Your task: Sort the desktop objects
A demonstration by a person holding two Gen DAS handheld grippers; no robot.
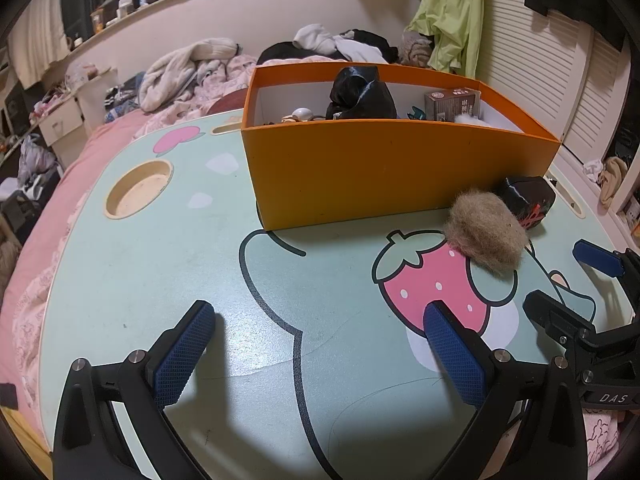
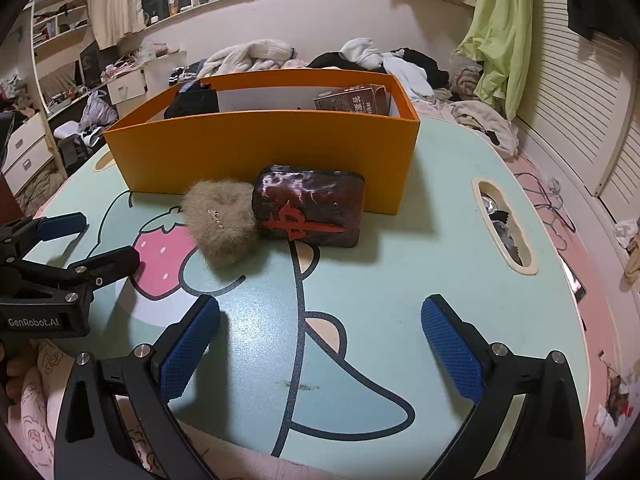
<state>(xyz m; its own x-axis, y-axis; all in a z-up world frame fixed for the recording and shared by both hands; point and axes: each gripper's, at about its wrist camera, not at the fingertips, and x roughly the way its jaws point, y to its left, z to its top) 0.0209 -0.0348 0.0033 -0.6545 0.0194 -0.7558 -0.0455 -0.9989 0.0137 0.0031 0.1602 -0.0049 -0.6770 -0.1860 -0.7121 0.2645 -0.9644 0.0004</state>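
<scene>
An orange box stands on the pale green cartoon-printed lap table. It holds a black bag, a brown carton and small items. A fuzzy tan pouch and a dark pouch with a red emblem lie side by side in front of the box; both show in the right wrist view, the fuzzy pouch and the dark pouch. My left gripper is open and empty over the table's near side. My right gripper is open and empty, short of the pouches.
The orange box also shows in the right wrist view. The table has a round cup recess at left and a slot at right. A bed with heaped clothes lies behind. A green garment hangs at the right.
</scene>
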